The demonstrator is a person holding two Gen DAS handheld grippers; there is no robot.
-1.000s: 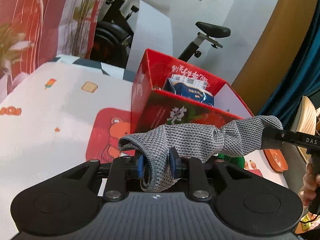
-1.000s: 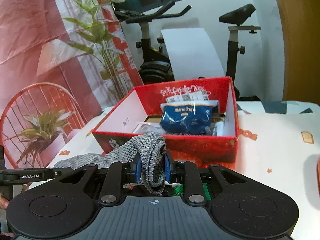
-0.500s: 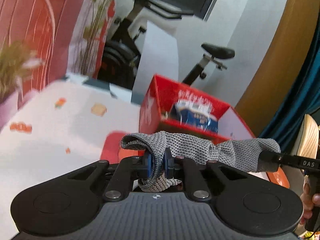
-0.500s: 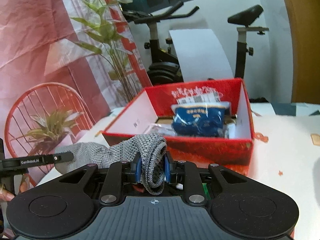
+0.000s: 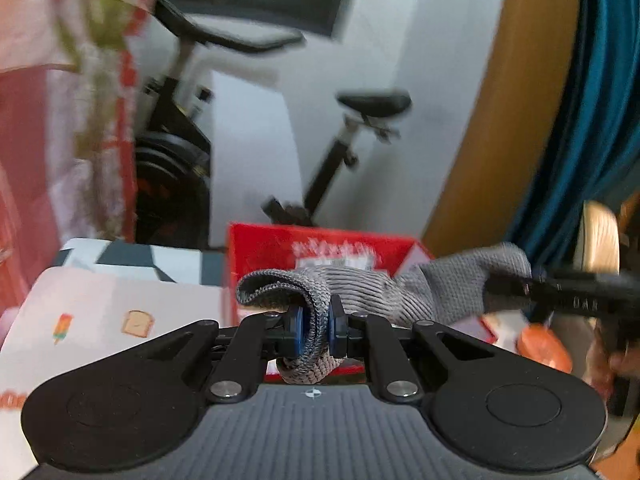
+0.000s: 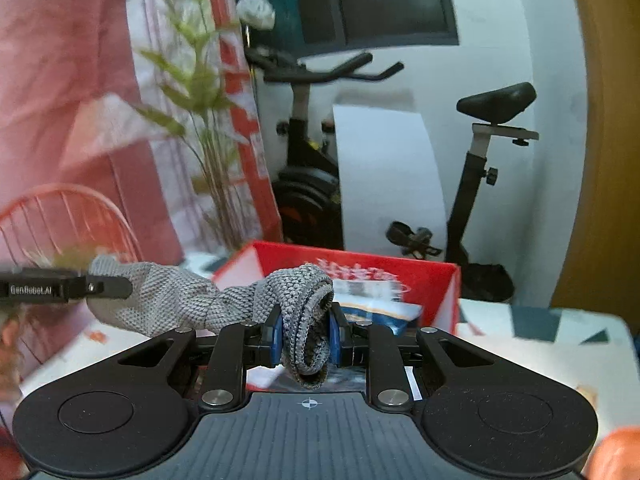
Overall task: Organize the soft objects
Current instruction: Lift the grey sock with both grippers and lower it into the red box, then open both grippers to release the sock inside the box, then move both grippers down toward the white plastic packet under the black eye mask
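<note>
Grey knitted cloth (image 5: 360,292) clamped by left gripper (image 5: 316,326) and right gripper (image 6: 306,334), raised since earlier to frame centre above red box (image 6: 400,276); deposit presumably next.

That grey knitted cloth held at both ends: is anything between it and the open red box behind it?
Nothing visible: the grey knitted cloth, clamped by the left gripper and right gripper, hangs before the open red box.

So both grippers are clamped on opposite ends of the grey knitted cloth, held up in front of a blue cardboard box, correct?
Not quite: the cardboard box is red, not blue, as the right wrist view shows. The rest holds: the left gripper and right gripper each clamp an end of the grey knitted cloth, held up in front of the box.
</note>
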